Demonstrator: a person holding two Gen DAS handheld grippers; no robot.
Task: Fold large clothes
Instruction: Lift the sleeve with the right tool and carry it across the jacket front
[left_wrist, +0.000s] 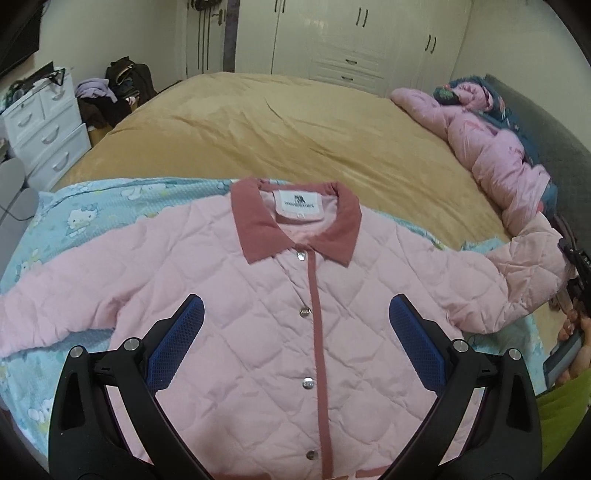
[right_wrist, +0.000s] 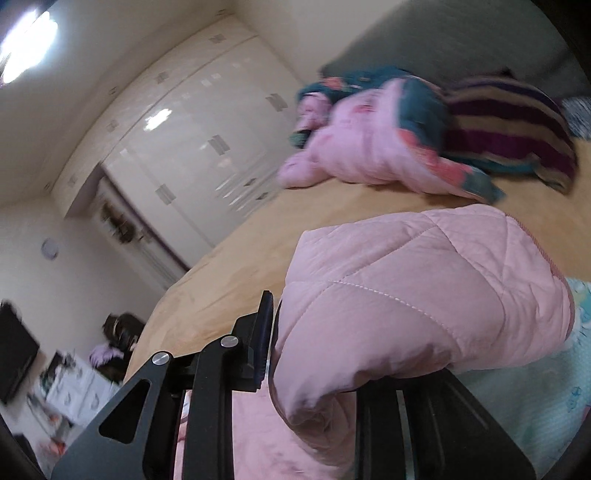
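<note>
A pink quilted jacket (left_wrist: 258, 288) with a dusty-rose collar lies front up, snapped shut, on a light blue cartoon-print sheet (left_wrist: 77, 218) on the bed. My left gripper (left_wrist: 295, 317) hovers open over the jacket's chest, blue pads wide apart, holding nothing. My right gripper (right_wrist: 314, 350) is shut on the jacket's right sleeve (right_wrist: 424, 295), near the cuff, and holds it lifted off the bed. In the left wrist view the right gripper (left_wrist: 576, 273) shows at the far right edge with the raised sleeve (left_wrist: 532, 266).
A tan bedspread (left_wrist: 295, 125) covers the bed. A pink and teal quilt (left_wrist: 491, 147) and a striped blanket (right_wrist: 509, 122) are piled by the headboard. White drawers (left_wrist: 48, 125) and a heap of clothes stand left. Wardrobes (left_wrist: 351, 40) line the far wall.
</note>
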